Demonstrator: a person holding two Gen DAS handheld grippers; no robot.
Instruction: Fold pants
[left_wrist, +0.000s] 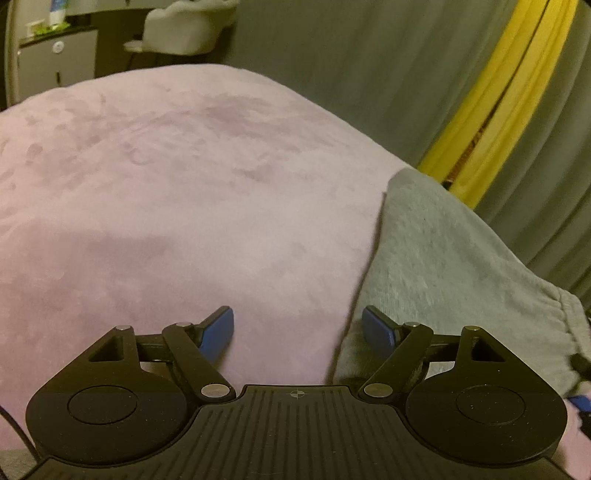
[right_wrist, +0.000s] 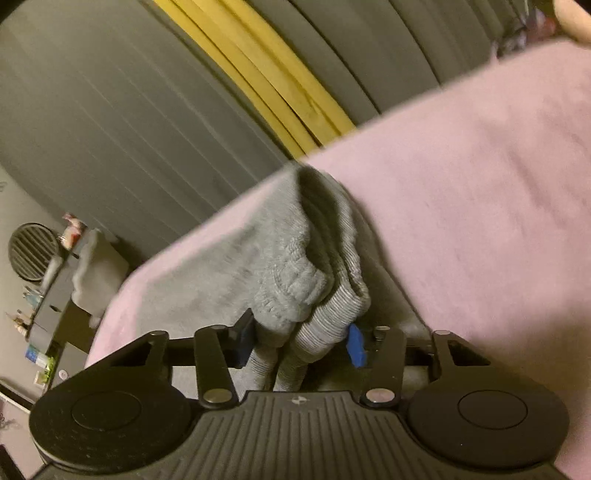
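Note:
Grey pants lie on a pink blanket, at the right in the left wrist view. My left gripper is open and empty, low over the blanket, its right fingertip at the pants' left edge. In the right wrist view my right gripper is shut on the bunched ribbed cuffs of the pants, which hang folded between its blue pads.
Grey curtains with a yellow stripe hang behind the bed. A white chair and a dark cabinet stand at back left. In the right wrist view a cluttered dark shelf is at the left.

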